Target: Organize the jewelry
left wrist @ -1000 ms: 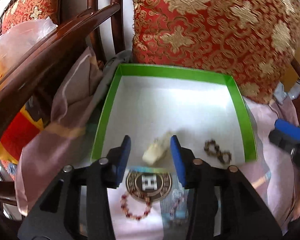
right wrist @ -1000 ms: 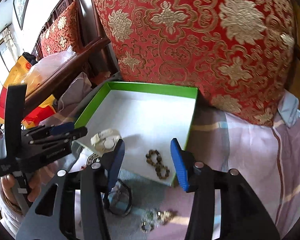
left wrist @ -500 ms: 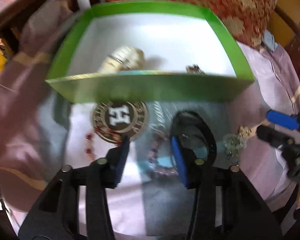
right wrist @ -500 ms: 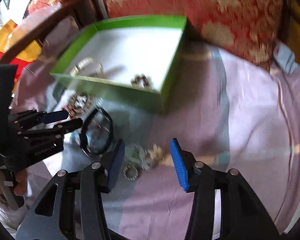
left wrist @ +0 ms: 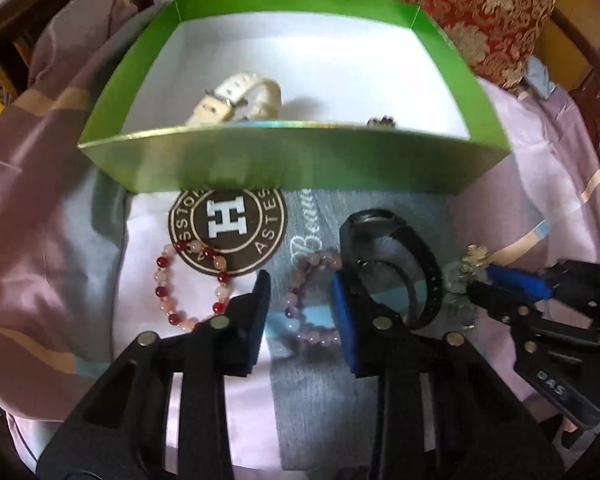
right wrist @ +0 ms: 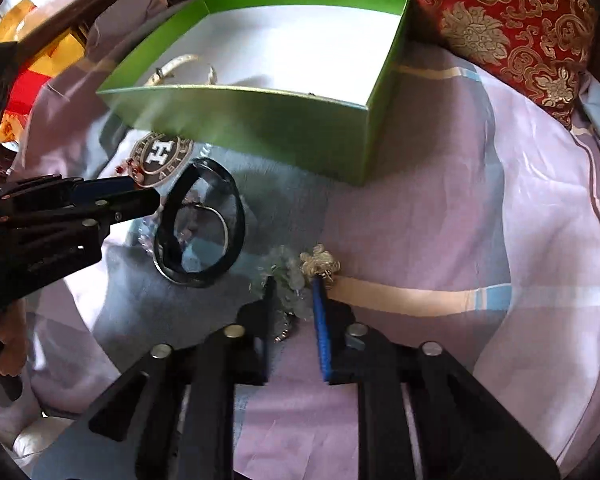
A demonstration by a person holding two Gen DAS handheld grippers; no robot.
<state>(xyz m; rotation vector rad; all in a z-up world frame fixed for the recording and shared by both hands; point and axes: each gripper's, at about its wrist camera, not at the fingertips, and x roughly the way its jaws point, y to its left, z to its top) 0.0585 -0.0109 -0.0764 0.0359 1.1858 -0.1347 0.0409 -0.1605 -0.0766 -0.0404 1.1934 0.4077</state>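
- Pale crystal-and-silver jewelry cluster (right wrist: 296, 270) lies on the lilac cloth (right wrist: 440, 216), in front of the green box (right wrist: 260, 120) and apart from it.
- Right gripper (right wrist: 294, 284): jaws narrowed around the cluster, pads at its 2 sides; a firm pinch cannot be confirmed.
- Black bangle (left wrist: 396, 268) rests just left of the cluster, leaning over a pink bead bracelet (left wrist: 300, 300).
- Left gripper (left wrist: 298, 288): jaws spread, hovering over the pink bead bracelet, holding nothing.
- Red-and-peach bead bracelet (left wrist: 192, 284) overlaps a round brown "H" logo (left wrist: 227, 229) on a white pouch.
- Inside the box: cream watch (left wrist: 236, 98) and a small dark beaded piece (left wrist: 382, 121) near the front wall.
- Red-and-gold cushion (right wrist: 500, 12) stands behind the box.
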